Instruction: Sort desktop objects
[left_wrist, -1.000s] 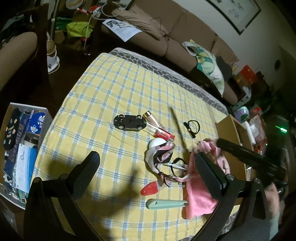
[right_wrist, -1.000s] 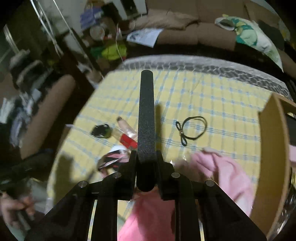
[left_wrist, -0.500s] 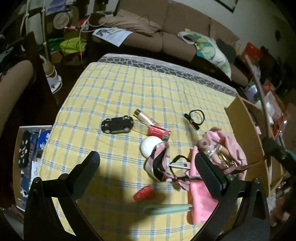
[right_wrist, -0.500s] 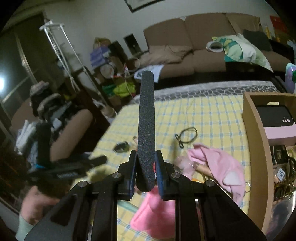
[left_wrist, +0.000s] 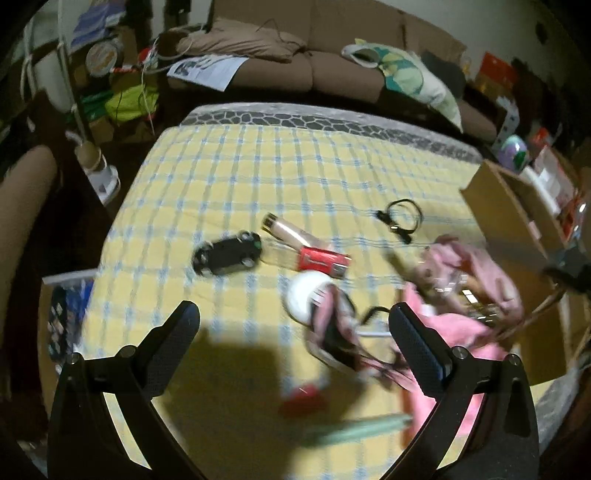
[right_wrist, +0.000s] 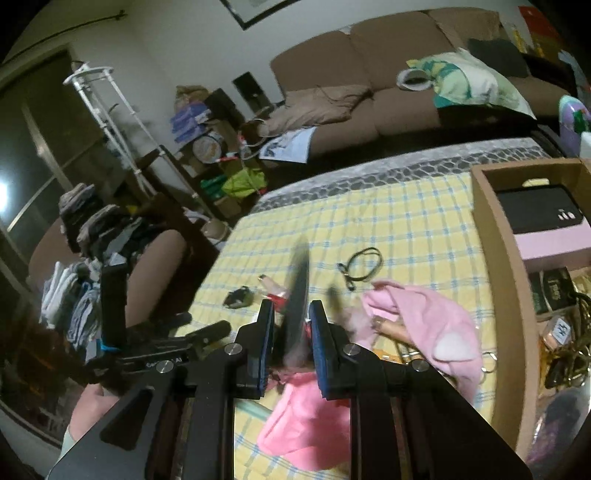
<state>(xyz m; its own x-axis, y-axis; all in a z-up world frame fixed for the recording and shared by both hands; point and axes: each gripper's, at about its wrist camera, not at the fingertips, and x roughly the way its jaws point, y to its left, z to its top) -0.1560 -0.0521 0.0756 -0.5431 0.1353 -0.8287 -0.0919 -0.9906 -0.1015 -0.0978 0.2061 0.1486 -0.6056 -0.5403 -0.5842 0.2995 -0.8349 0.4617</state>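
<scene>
Two grippers: our right gripper (right_wrist: 291, 347) is still clenching the black strip (right_wrist: 297, 295), now lifting toward the cardboard box (right_wrist: 495, 266) at right. Our left gripper (left_wrist: 291, 350) is hanging released above the toy car (left_wrist: 227, 253).

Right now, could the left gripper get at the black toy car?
Probably yes: the left gripper is open and empty, and the toy car lies apart on bare cloth ahead, with nothing over it.

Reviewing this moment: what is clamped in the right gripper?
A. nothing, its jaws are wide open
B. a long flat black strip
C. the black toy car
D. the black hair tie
B: in the right wrist view the right gripper is shut on a long flat black strip that sticks up between its pads, while the black toy car and black hair tie lie on the checked cloth.
</scene>
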